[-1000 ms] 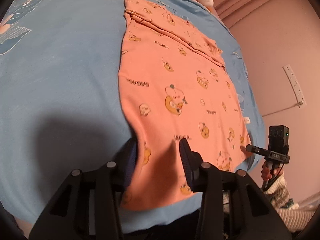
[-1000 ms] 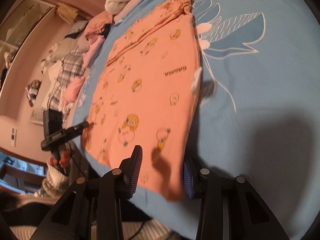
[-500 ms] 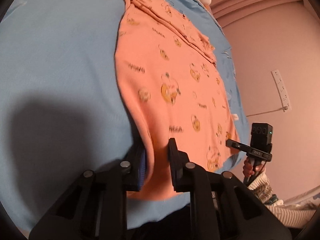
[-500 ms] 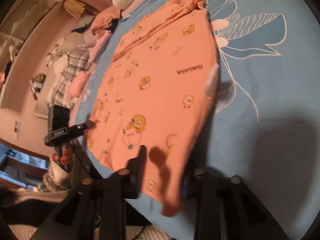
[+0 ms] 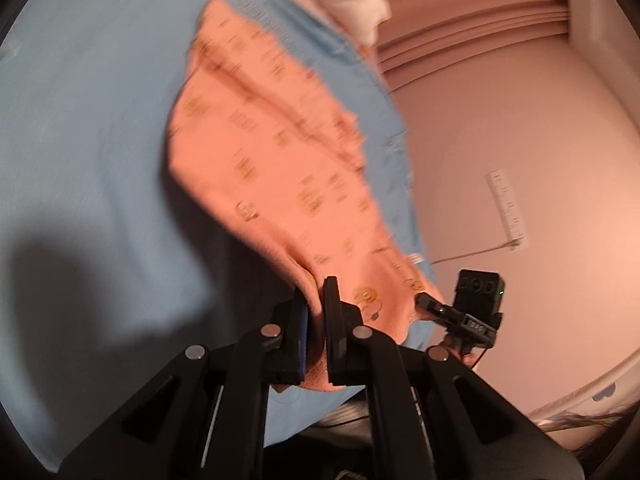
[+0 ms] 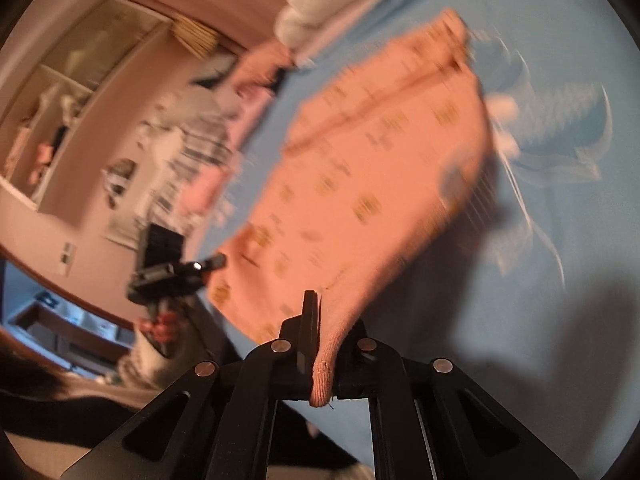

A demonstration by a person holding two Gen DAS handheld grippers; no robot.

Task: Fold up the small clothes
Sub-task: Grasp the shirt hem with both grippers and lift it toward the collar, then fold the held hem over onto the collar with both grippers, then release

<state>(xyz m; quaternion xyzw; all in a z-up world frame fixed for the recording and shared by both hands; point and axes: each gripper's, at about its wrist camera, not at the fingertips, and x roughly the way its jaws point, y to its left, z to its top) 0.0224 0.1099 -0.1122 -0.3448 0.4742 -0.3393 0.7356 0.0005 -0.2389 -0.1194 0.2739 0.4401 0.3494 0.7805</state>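
You held both grippers low at the near hem of the orange garment (image 5: 280, 168). Your left gripper (image 5: 316, 320) and right gripper (image 6: 320, 344) each pinched 1 hem corner, lifting that edge above the blue sheet (image 5: 80, 120); both views were blurred.

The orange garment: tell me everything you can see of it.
The orange garment is a small piece of soft knit cloth, salmon-orange, printed all over with little yellow cartoon figures and dark lettering, blurred here. A folded band runs across its far end. Its far part lies on the blue sheet; its near edge is raised. The left gripper has its jaws shut on one near corner and the right gripper on the other, where a ribbed hem hangs down between the jaws.
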